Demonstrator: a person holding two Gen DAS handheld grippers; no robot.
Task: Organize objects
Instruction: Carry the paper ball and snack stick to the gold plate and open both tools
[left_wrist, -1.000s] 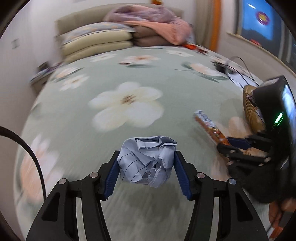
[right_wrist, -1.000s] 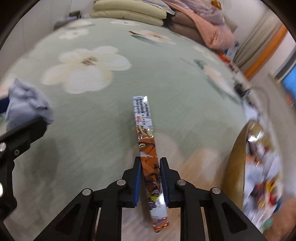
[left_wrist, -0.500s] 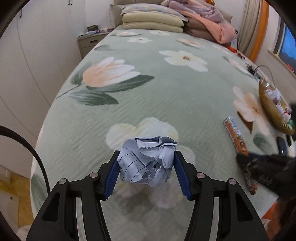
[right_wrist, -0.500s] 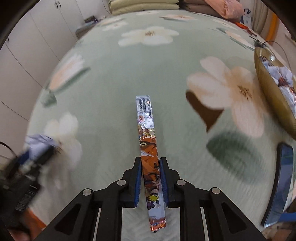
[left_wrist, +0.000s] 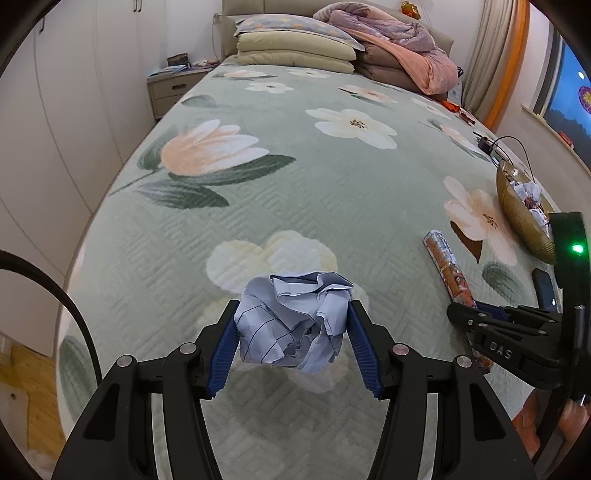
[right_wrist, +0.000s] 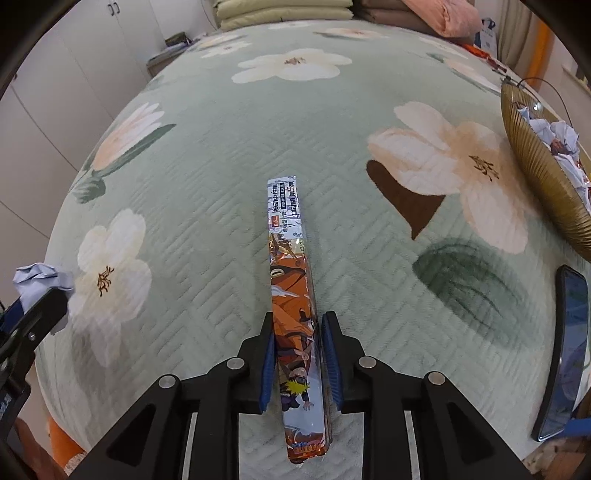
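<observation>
Left gripper (left_wrist: 292, 334) is clamped on a crumpled ball of pale blue lined paper (left_wrist: 293, 321), blue ribbed pads (left_wrist: 224, 349) pressing both sides, ball held above the green quilted bedspread with large white and peach flowers (left_wrist: 295, 177). Right gripper (right_wrist: 297, 363) is closed on a long flat foil packet printed in orange with cartoon figures (right_wrist: 291, 295) — pinched edge-on near its lower half, top end pointing to 12 o'clock, bottom end sticking out past the pads toward the camera. In the left wrist view the same packet (left_wrist: 448, 271) shows at 3 o'clock, with the right gripper (left_wrist: 480, 319) on its near end; whether the far end touches the bedspread is hard to tell from here. A ribbed gold-coloured bowl (right_wrist: 535, 162) sits at 2 o'clock in the right wrist view, holding more crumpled pale paper (right_wrist: 561, 138) and some wrappers. A dark smartphone (right_wrist: 567, 350) lies at 4 o'clock, below the bowl, near the bed edge, apart from the bowl. In the right wrist view the left gripper's paper ball (right_wrist: 40, 280) shows at 9 o'clock. Far end of the bed — stacked cream pillows (left_wrist: 295, 51) at 12 o'clock, a heap of pink and mauve quilts (left_wrist: 399, 40) at 1 o'clock. A beige bedside cabinet (left_wrist: 173, 88) stands at 11 o'clock beside the bed.
</observation>
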